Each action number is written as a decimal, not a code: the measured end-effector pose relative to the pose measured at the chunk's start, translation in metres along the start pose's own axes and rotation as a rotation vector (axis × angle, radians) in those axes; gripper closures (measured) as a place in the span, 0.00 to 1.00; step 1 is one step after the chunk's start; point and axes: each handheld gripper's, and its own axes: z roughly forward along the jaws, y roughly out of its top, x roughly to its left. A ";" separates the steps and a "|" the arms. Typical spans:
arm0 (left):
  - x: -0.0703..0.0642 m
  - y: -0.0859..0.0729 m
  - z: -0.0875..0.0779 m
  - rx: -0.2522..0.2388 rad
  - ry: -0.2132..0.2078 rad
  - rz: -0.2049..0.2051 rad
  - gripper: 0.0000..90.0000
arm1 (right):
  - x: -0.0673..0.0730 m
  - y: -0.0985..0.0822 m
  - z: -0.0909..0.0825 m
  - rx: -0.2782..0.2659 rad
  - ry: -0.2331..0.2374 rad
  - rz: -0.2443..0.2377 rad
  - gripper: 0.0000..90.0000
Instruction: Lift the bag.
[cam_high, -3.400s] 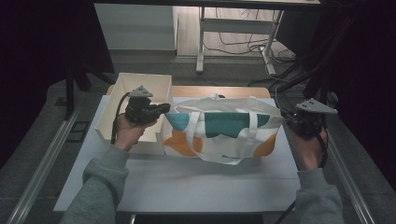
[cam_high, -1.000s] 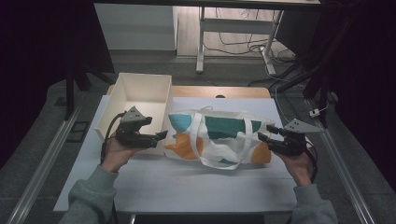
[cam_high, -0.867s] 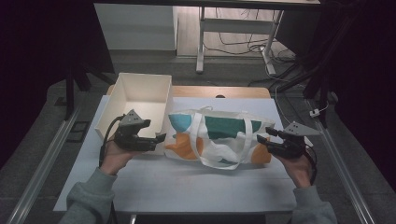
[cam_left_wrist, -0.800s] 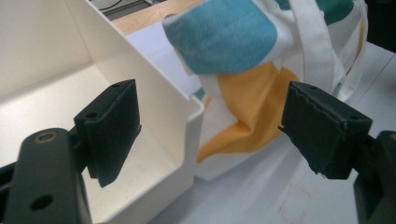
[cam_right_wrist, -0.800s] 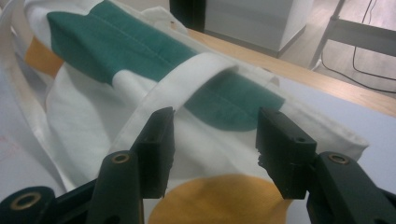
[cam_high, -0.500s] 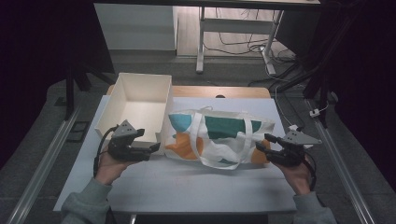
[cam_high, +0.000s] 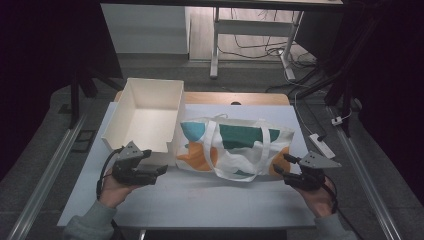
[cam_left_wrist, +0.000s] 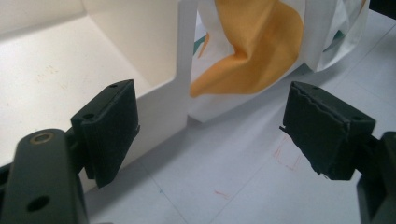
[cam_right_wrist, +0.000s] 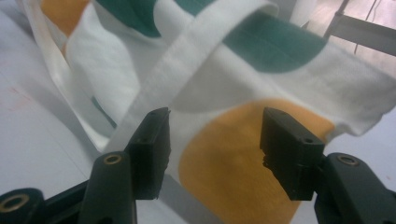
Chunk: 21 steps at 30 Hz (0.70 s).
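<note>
A white tote bag (cam_high: 232, 146) with teal and orange patches lies flat on the table, its straps looped toward the front. My left gripper (cam_high: 161, 170) sits low on the table at the bag's left corner, open and empty. In the left gripper view its jaws frame the box's corner (cam_left_wrist: 184, 70) and the bag's orange patch (cam_left_wrist: 254, 46). My right gripper (cam_high: 280, 165) rests at the bag's right front corner, open, holding nothing. Between its jaws in the right gripper view are a white strap (cam_right_wrist: 187, 65) and an orange patch (cam_right_wrist: 233, 158).
An open white box (cam_high: 147, 117) stands on the table left of the bag, touching it. The white table (cam_high: 200, 200) has bare room along its front edge. A power strip (cam_high: 321, 145) lies at the right edge, and metal rails run along both sides.
Both grippers have let go of the bag and drawn back toward the front of the table. The bag, held up and stretched earlier, now lies slack and flat.
</note>
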 end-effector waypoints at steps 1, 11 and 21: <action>0.000 -0.002 0.000 0.002 -0.004 -0.002 0.21 | 0.000 -0.002 0.000 -0.001 0.001 0.002 0.46; -0.001 -0.022 0.005 0.026 -0.002 0.001 0.21 | 0.003 -0.018 0.000 -0.003 0.009 0.009 0.38; 0.000 -0.034 0.009 0.040 0.006 0.000 0.19 | 0.007 -0.032 0.007 0.026 0.013 0.008 0.36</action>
